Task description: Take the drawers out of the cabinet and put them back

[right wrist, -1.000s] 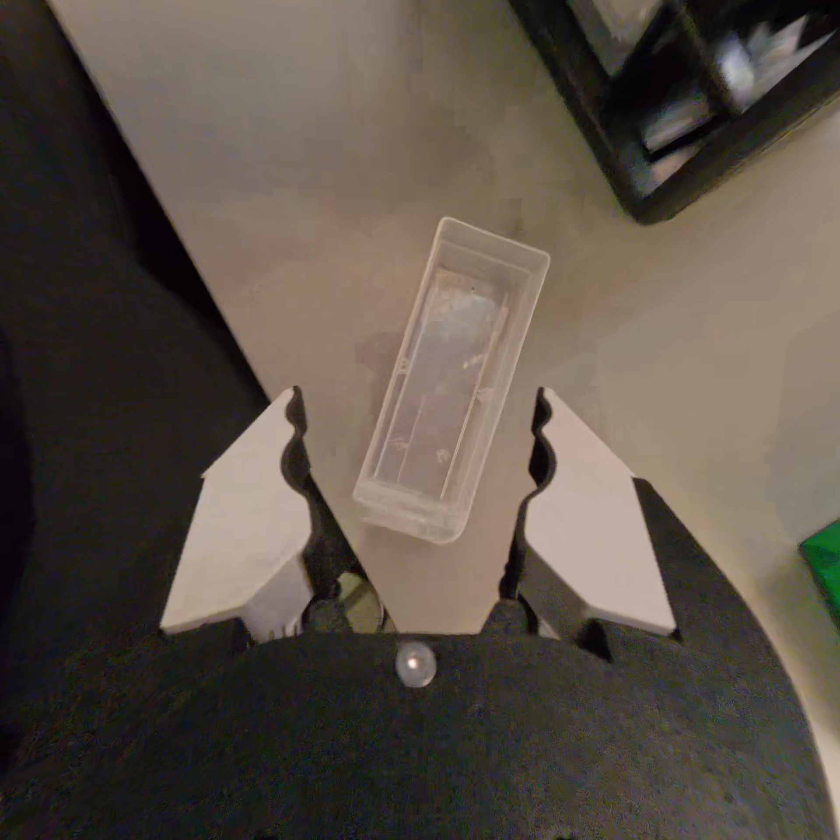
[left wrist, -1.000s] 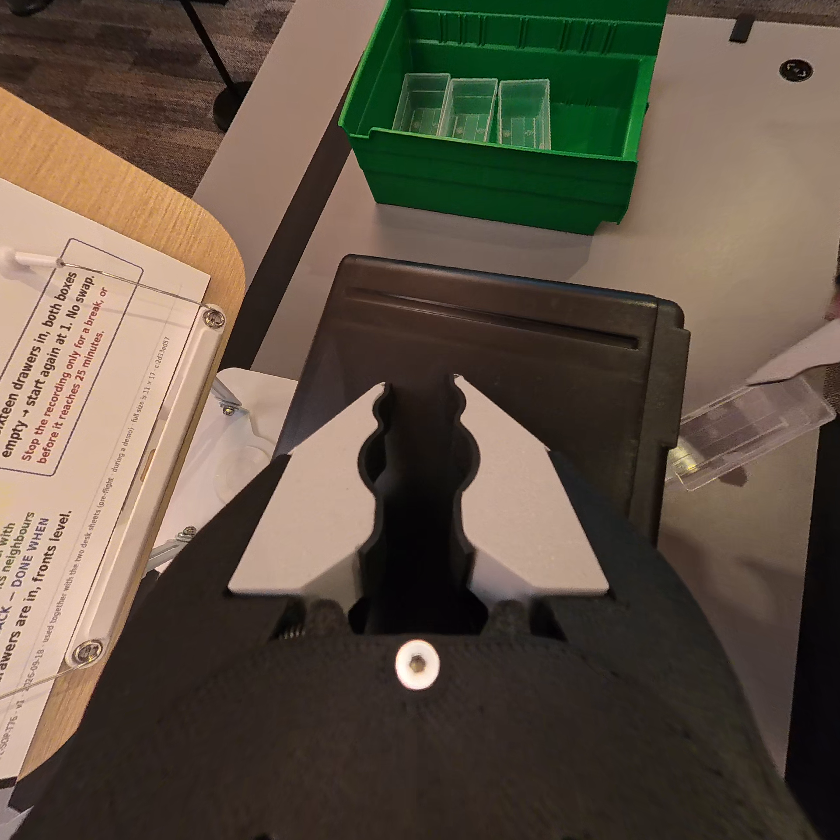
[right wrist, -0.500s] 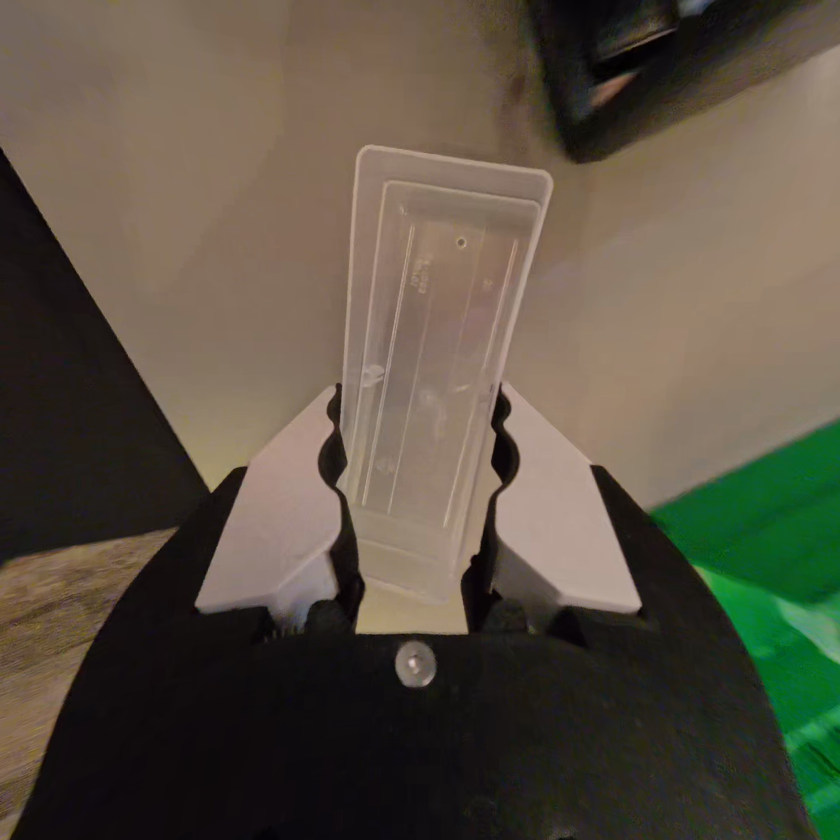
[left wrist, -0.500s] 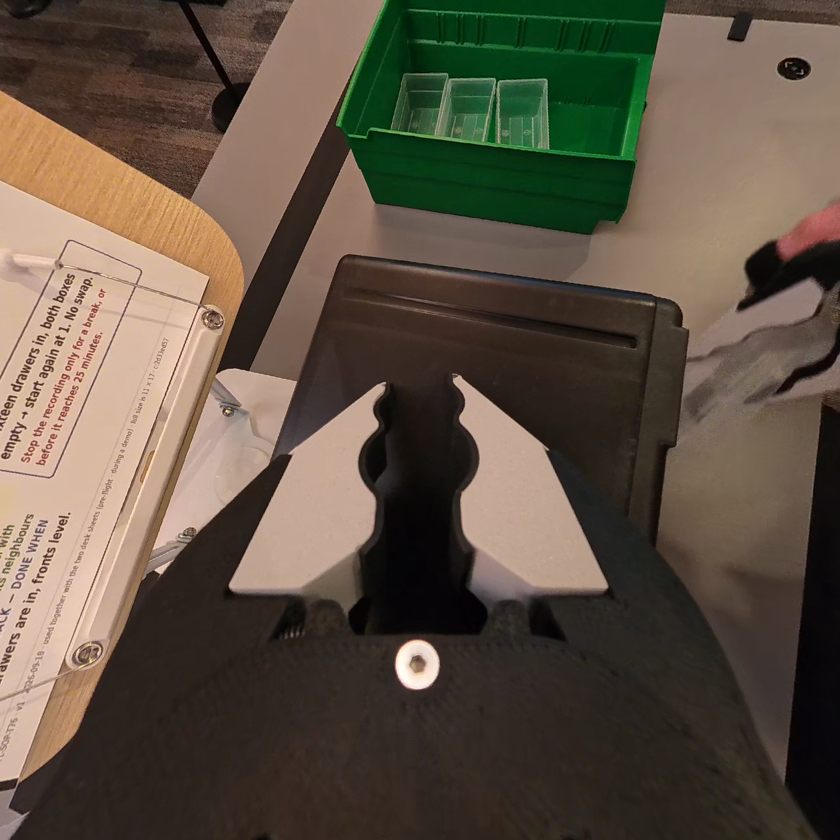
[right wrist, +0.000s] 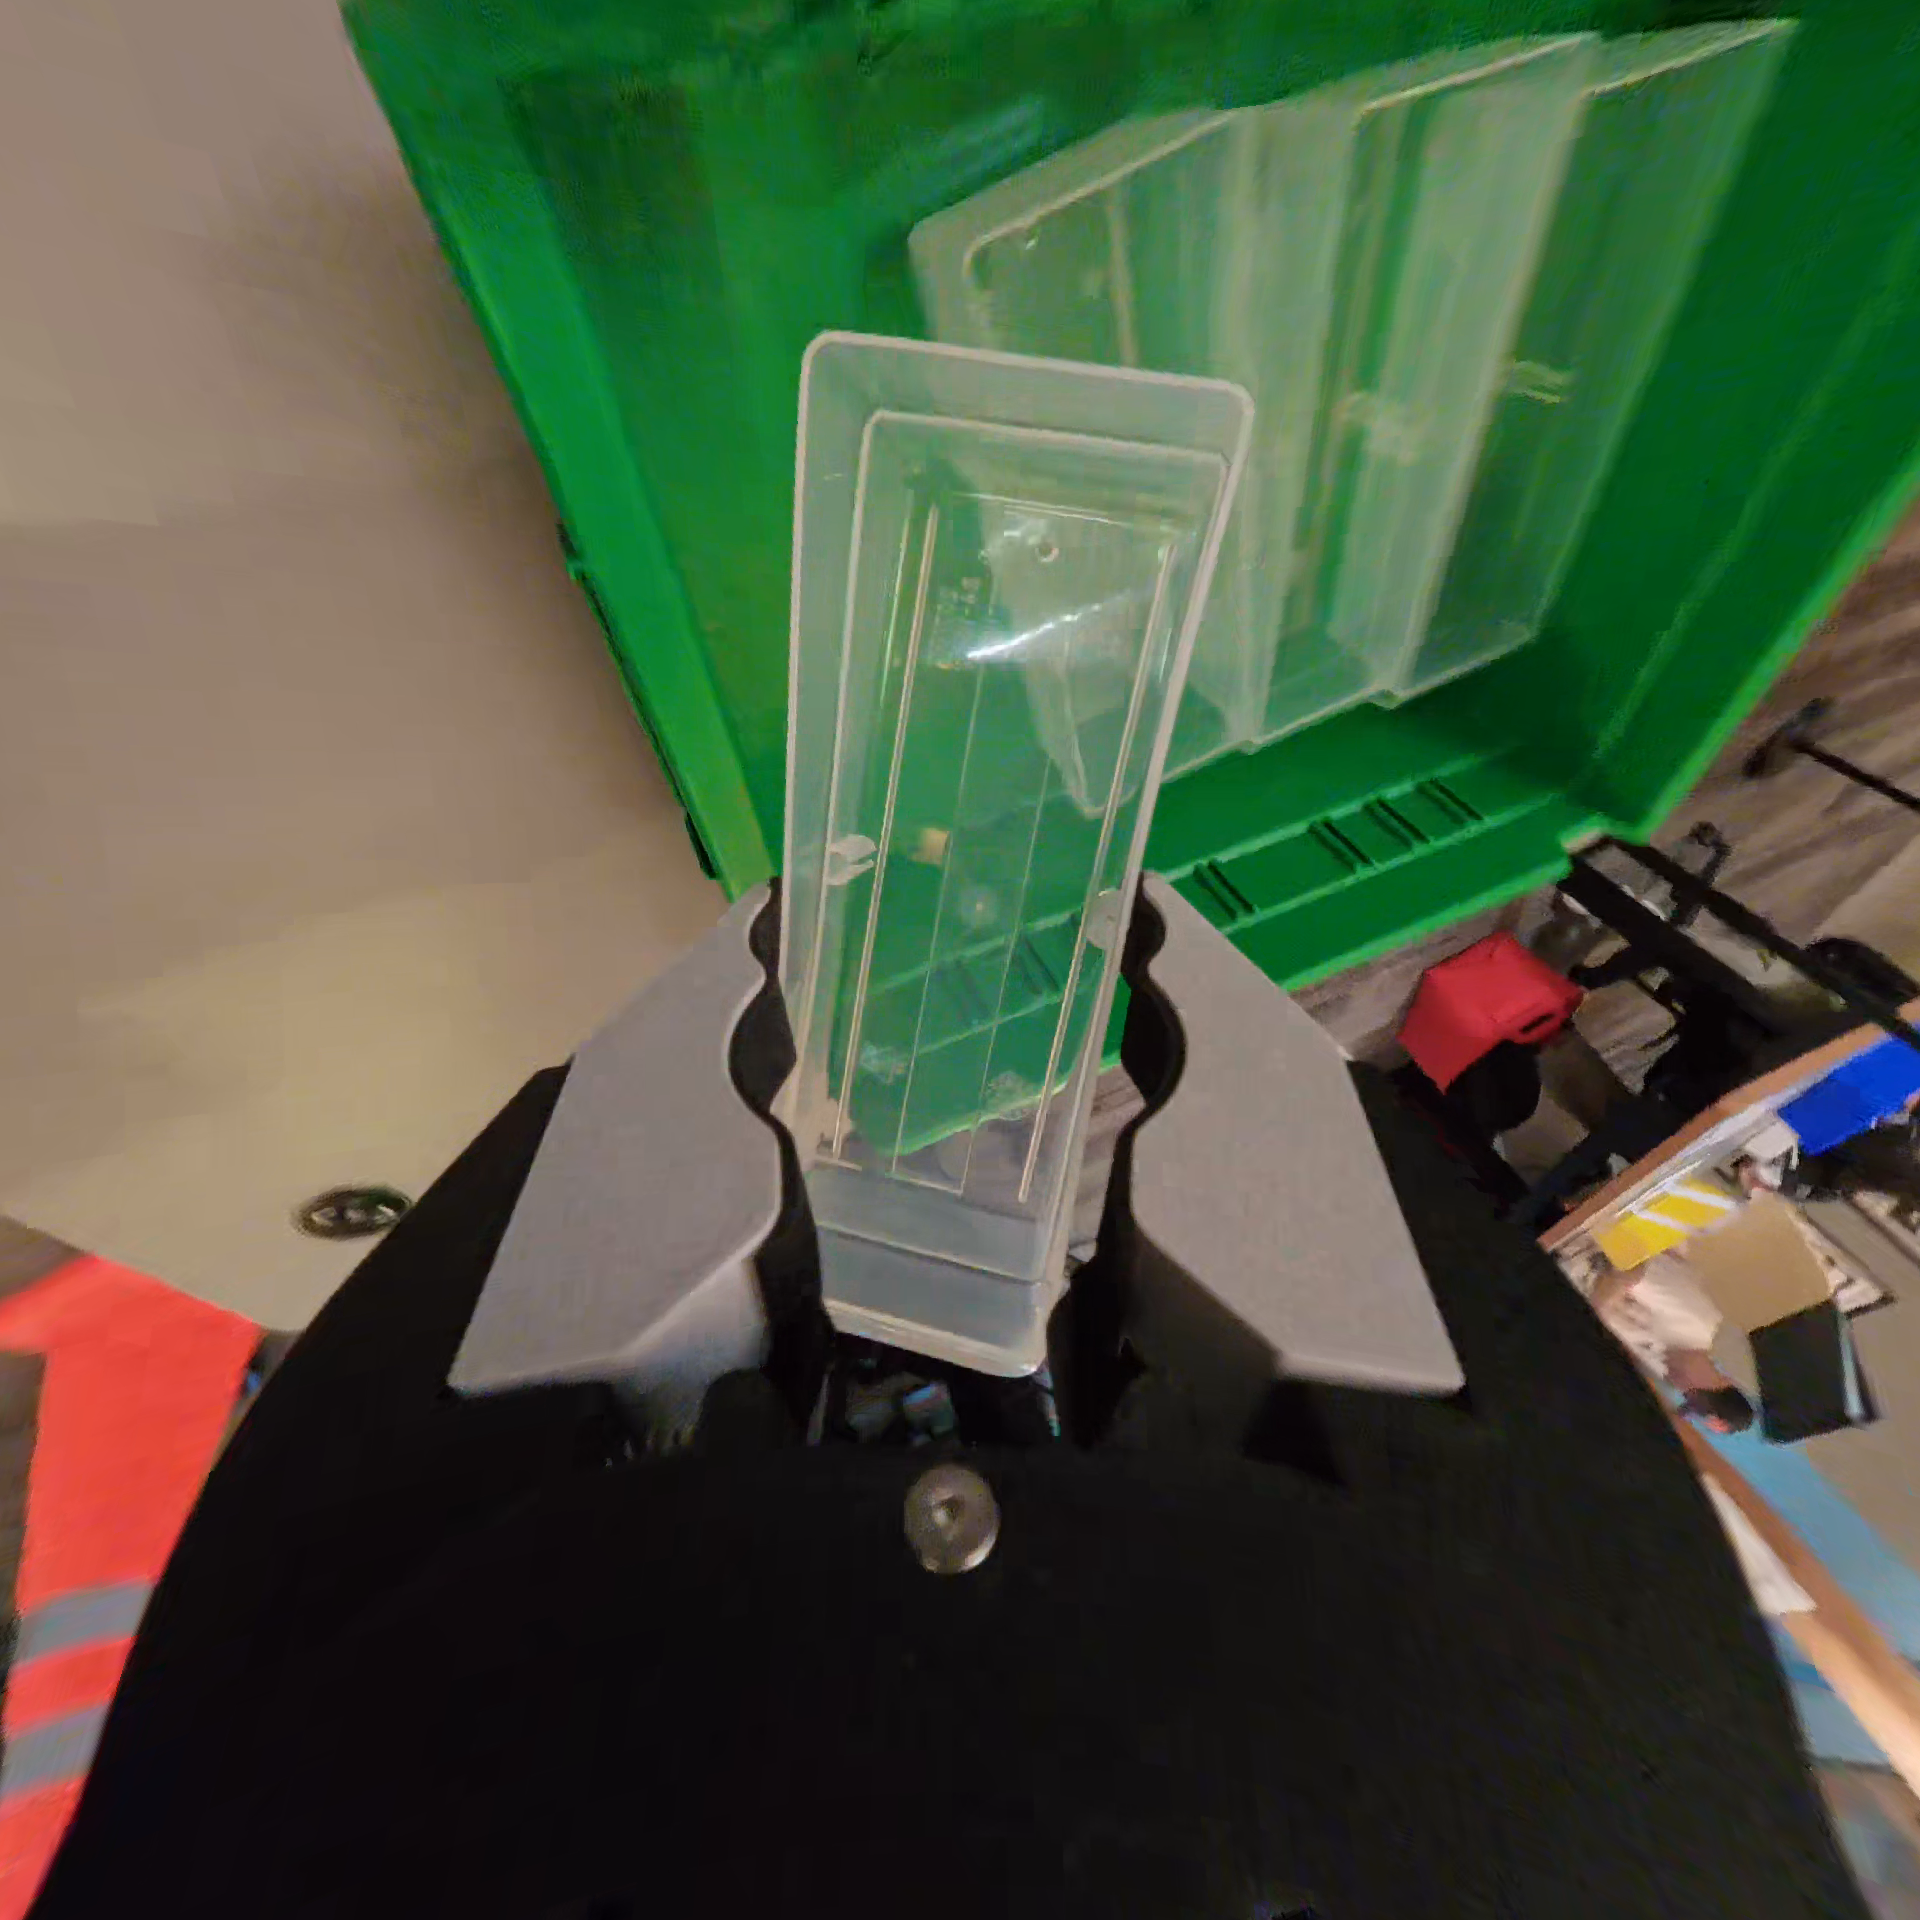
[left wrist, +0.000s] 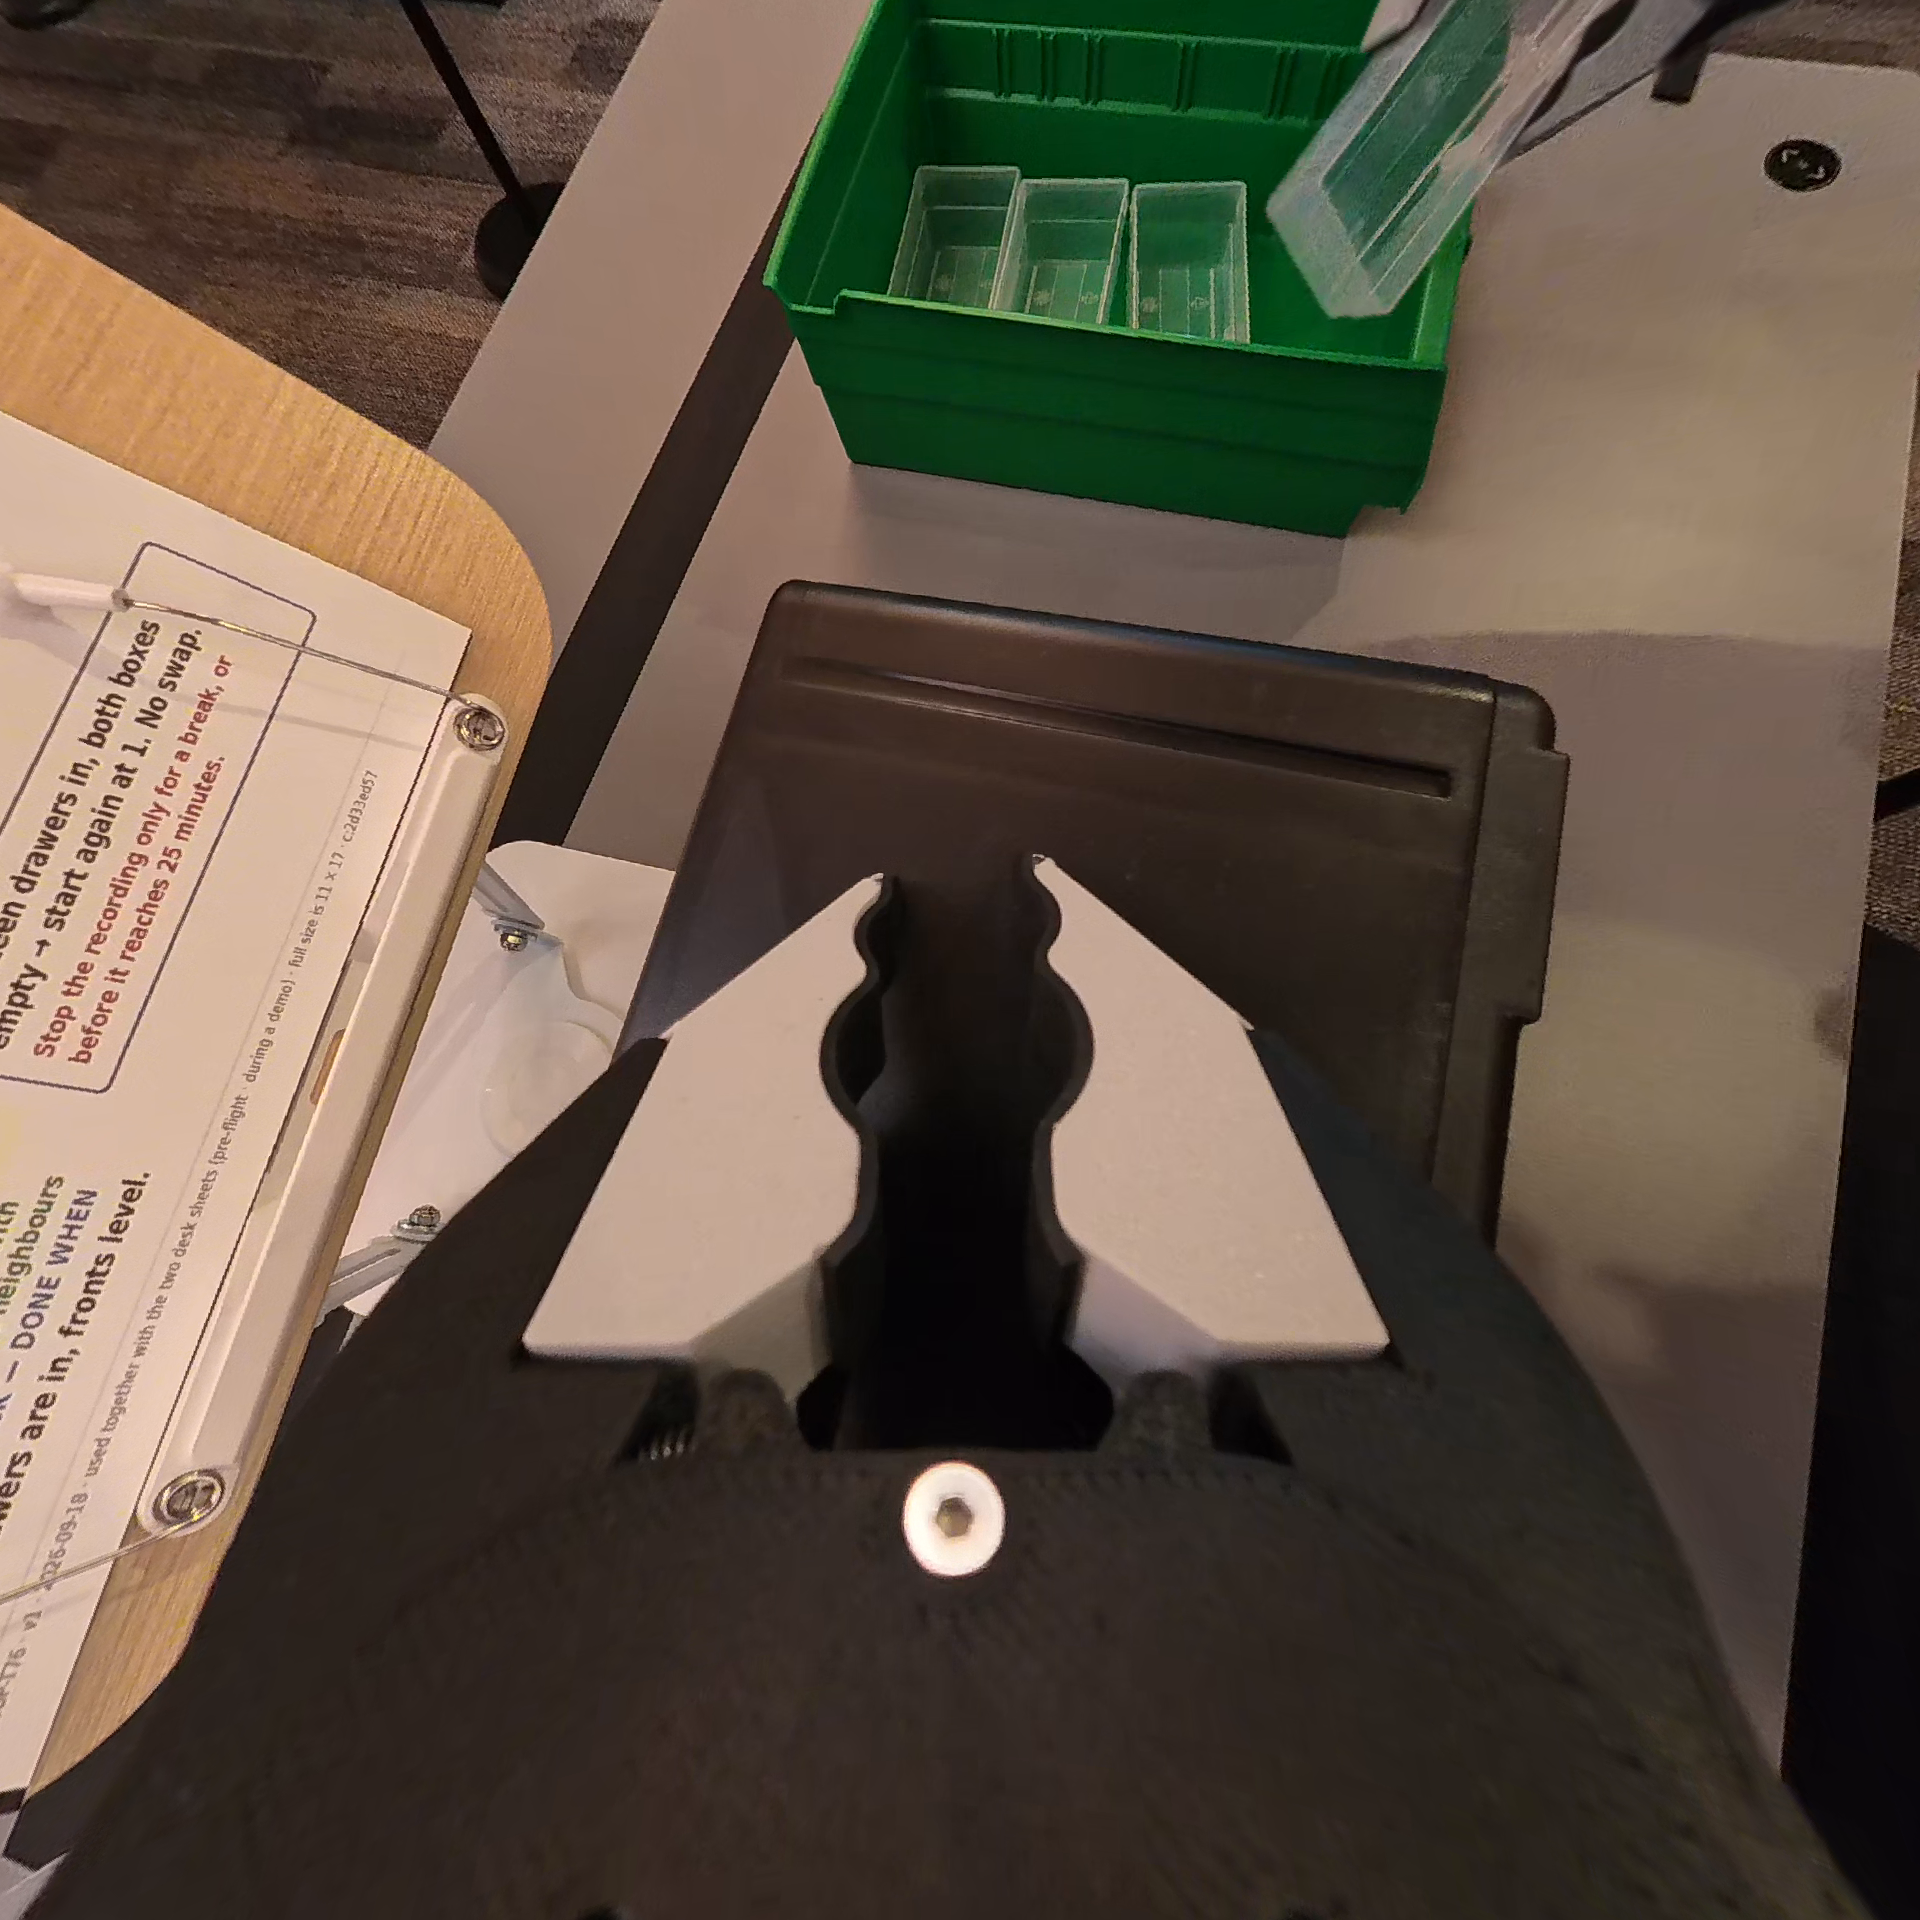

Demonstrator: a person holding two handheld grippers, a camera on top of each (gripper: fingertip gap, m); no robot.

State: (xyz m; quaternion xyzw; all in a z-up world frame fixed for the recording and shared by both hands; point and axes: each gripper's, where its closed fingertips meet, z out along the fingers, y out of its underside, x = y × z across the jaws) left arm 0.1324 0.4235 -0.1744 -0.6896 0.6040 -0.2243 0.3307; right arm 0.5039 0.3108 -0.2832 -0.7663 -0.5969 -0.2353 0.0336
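Observation:
The black cabinet [left wrist: 1143, 790] stands on the grey table, seen from above its top. My left gripper [left wrist: 956, 873] hovers over that top, its jaws nearly together with nothing between them. My right gripper [right wrist: 951, 894] is shut on a clear plastic drawer [right wrist: 997, 727] and holds it tilted over the right end of the green bin [right wrist: 644, 416]. The held drawer also shows in the left wrist view [left wrist: 1392, 166], above the bin [left wrist: 1122, 436]. Three clear drawers [left wrist: 1070, 255] lie side by side in the bin.
A wooden table with a clear-covered printed sheet [left wrist: 156, 935] lies to the left, and a white stand base [left wrist: 540, 1018] sits beside the cabinet. The grey table [left wrist: 1662, 520] has a round cable grommet [left wrist: 1801, 164] at the far right. Dark floor lies beyond.
My right gripper closed on the clear drawer that lay on the table right of the cabinet, lifted it and carried it over the green bin. My left gripper has not moved.

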